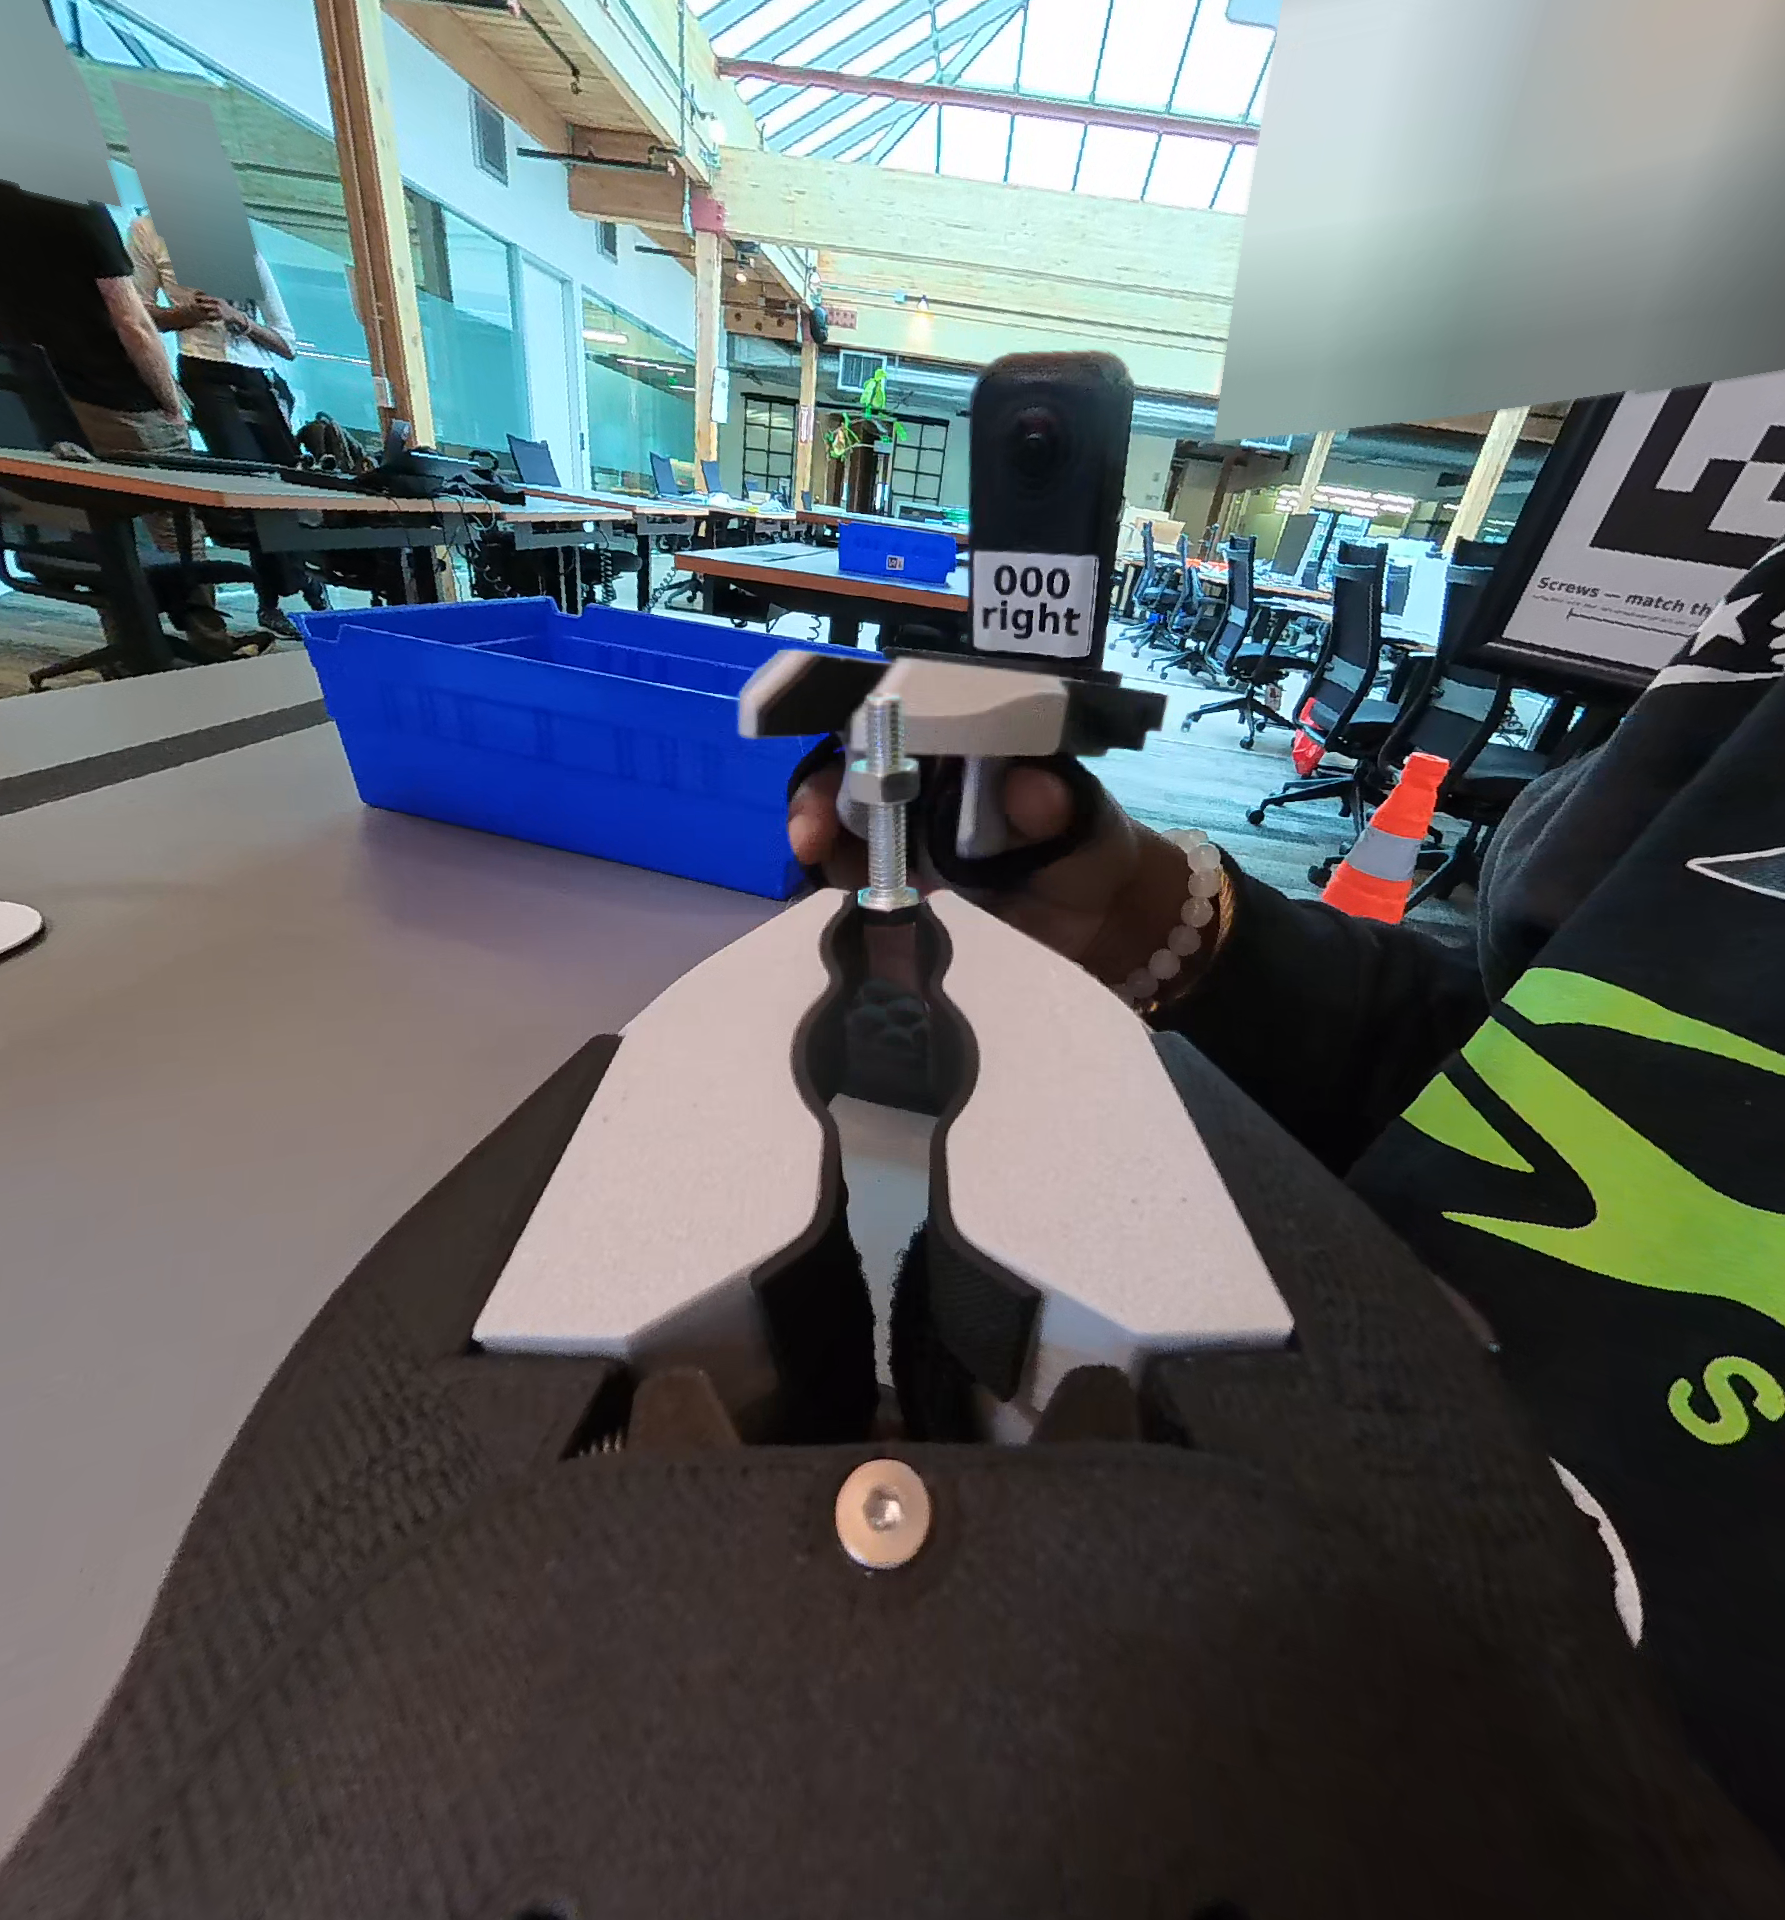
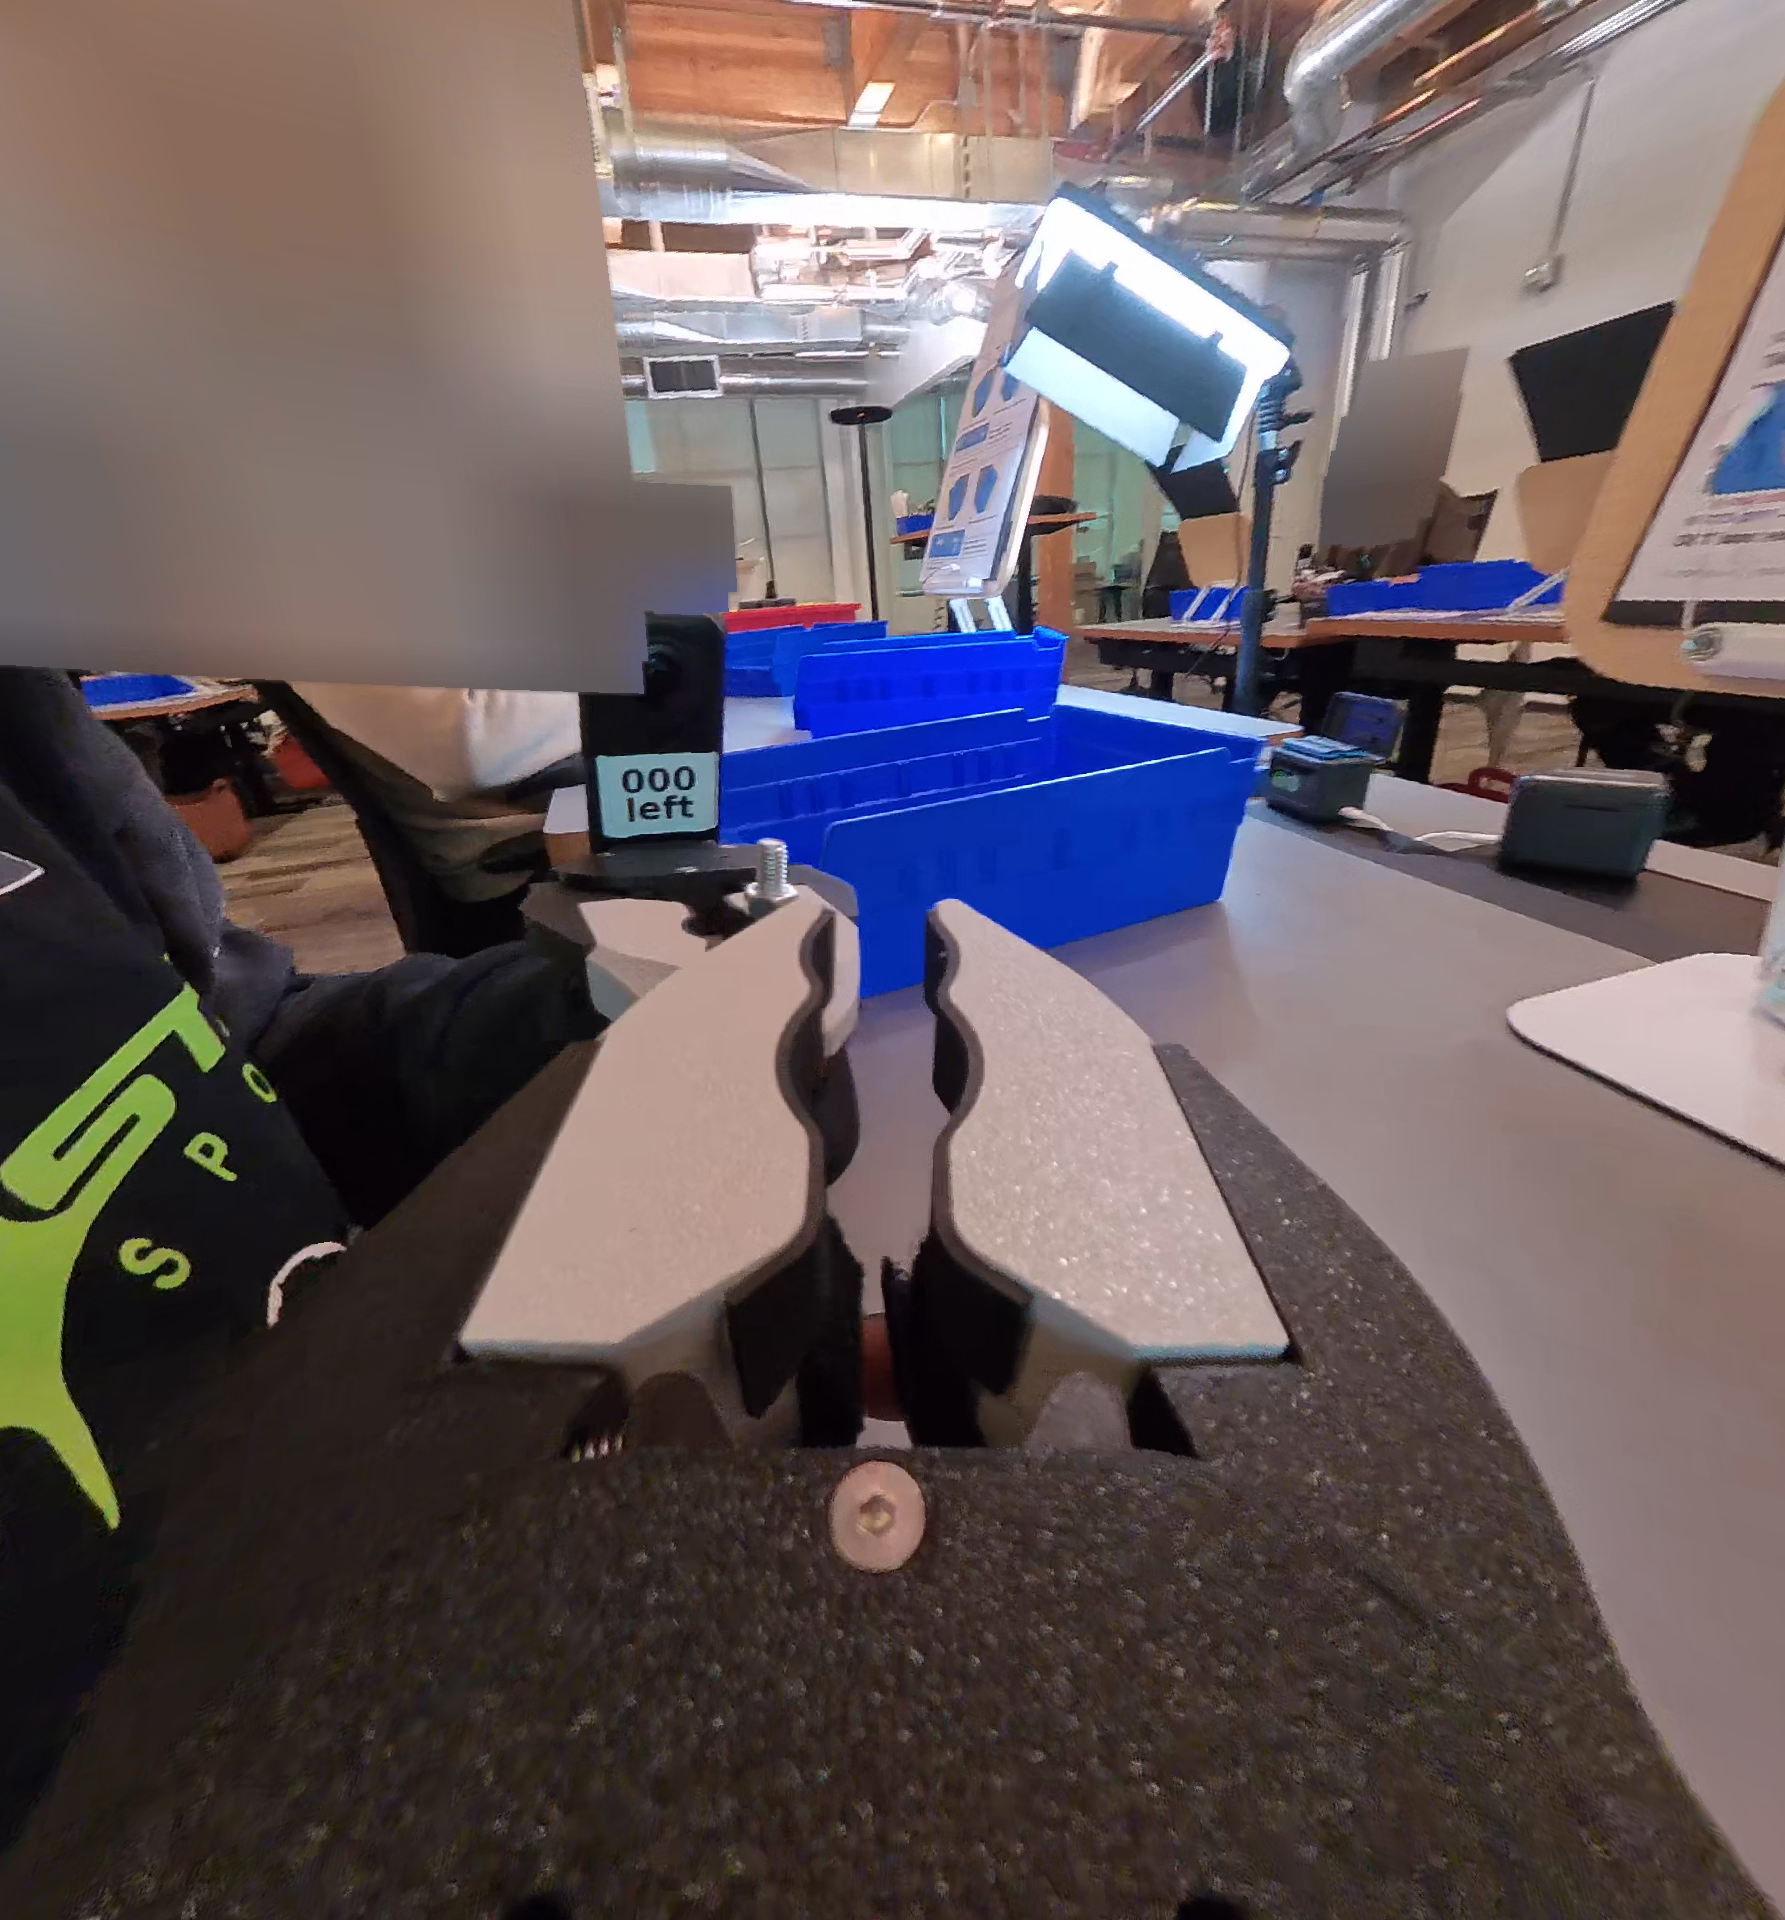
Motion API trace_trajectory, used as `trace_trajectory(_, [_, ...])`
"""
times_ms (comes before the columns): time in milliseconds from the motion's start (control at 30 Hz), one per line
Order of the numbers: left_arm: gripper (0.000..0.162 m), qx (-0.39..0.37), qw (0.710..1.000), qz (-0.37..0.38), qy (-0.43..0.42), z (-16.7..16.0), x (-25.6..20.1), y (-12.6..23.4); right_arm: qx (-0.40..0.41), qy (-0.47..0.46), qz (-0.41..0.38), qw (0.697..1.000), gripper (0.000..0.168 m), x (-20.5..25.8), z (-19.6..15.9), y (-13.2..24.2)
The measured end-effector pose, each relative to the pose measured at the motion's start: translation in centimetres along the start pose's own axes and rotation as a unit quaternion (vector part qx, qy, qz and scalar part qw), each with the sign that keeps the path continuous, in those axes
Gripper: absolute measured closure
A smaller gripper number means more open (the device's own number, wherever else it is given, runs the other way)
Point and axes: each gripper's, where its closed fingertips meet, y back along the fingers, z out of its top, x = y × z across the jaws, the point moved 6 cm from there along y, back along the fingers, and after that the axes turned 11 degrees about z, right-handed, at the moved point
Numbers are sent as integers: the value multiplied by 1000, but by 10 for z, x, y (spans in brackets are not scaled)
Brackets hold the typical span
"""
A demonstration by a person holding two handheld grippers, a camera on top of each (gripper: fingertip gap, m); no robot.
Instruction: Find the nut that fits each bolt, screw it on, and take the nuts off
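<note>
Left gripper (image 1: pixel 883 914), nearest the lens in the left wrist view: jaws drawn together at the tips and clamped on the lower end of the bolt (image 1: pixel 885 805). The bolt was silver, threaded along its whole visible length, and stood upright out of the tips, held above the counter (image 1: pixel 244 1039). A silver hex nut (image 1: pixel 880 781) sat about midway up the thread — bare thread showed both above and below it.

Just behind the bolt was the right gripper (image 1: pixel 872 701), held by a hand (image 1: pixel 1023 831) with a pale bead bracelet at the wrist. Seen from the front, its grey fingers passed close by the top of the bolt; contact could not be told from this view.

In the right wrist view the right gripper (image 2: pixel 893 951) had its jaws apart by a narrow gap, with nothing between them. The bolt tip (image 2: pixel 772 871) showed just beyond the left-hand finger, beside the left gripper (image 2: pixel 701 914).

Farther back — a blue bin (image 1: pixel 576 727) stood on the counter, well behind the grippers. An orange traffic cone (image 1: pixel 1387 842) stood on the floor beyond the counter's edge.
</note>
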Motion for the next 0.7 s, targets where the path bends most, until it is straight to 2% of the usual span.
trace_trajectory(100, [152, 2, 1000, 0, -2, 0, 0, 0, -9, -1, -4, 1000, 158, -1, 2, 5])
trace_trajectory(367, [152, 3, 1000, -2, -5, -1, -1, -1, 5, -11, 39, 999, 136, 7, -3, -20])
trace_trajectory(533, [152, 9, 1000, -5, -14, -2, -3, -2, 12, -16, 45, 999, 132, 7, -7, -32])
trace_trajectory(700, [152, 5, 1000, -7, -11, -1, -3, -1, 13, -13, 40, 999, 132, 6, -6, -26])
